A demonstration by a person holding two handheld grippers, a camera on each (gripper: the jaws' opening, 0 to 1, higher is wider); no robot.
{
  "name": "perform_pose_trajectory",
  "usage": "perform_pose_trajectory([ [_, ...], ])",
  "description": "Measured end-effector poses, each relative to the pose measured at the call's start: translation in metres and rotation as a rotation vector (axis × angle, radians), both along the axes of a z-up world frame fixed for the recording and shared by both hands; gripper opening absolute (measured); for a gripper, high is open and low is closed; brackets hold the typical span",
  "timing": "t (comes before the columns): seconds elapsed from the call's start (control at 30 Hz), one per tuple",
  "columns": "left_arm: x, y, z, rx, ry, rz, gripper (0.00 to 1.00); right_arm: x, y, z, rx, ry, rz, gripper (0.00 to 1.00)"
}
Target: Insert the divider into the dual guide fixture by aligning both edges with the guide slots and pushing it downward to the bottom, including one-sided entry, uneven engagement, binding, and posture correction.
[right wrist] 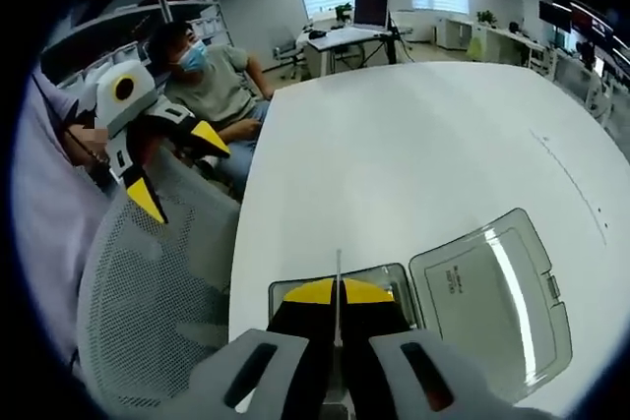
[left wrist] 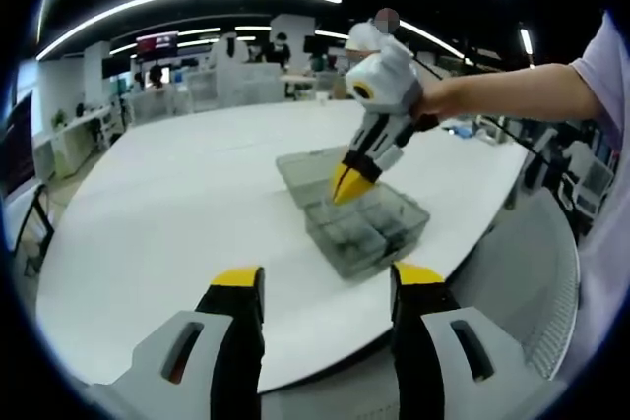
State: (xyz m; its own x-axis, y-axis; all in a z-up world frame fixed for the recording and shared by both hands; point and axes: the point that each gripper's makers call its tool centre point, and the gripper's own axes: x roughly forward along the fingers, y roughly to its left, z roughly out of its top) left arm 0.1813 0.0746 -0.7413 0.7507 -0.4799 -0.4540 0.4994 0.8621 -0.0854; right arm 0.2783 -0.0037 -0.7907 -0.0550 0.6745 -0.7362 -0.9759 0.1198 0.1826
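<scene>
1. Pinching a thin clear divider (right wrist: 338,287) edge-on, the right tongs (right wrist: 338,314) press their yellow tips together on it at the bottom centre of the right gripper view; judged from the task, this upright hold keeps the sheet ready to drop straight into the slots.
2. In the left gripper view the right tongs (left wrist: 350,182) hang at centre right, directly over the clear compartment box (left wrist: 366,226) on the white desk (left wrist: 177,204), which suits a downward push.
3. The left tongs (left wrist: 325,287) stand spread and empty at the bottom of the left gripper view, short of the desk edge, probably held back to steady or correct later.
4. The box's hinged lid (right wrist: 492,287) lies open flat at the lower right of the right gripper view, leaving the top free.
5. Hard to tell: the guide slots themselves, whether the divider's lower edge has entered them, and most of the box, which the right tongs cover.
6. A mesh chair back (right wrist: 148,292) sits lower left.
</scene>
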Motion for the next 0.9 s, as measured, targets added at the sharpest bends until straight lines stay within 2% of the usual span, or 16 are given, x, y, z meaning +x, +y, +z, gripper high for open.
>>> perform_pose_trajectory([
  [0.27, 0.0, 0.001, 0.0, 0.001, -0.002, 0.001, 0.49, -0.001, -0.006, 0.005, -0.013, -0.014, 0.009, 0.0],
  [0.6, 0.001, 0.002, 0.001, -0.002, -0.003, 0.004, 0.49, -0.004, -0.003, 0.0, -0.036, -0.024, 0.032, 0.0],
  [0.9, 0.0, 0.001, 0.001, 0.0, -0.002, 0.002, 0.49, -0.009, 0.0, -0.007, -0.062, -0.044, 0.087, 0.0],
])
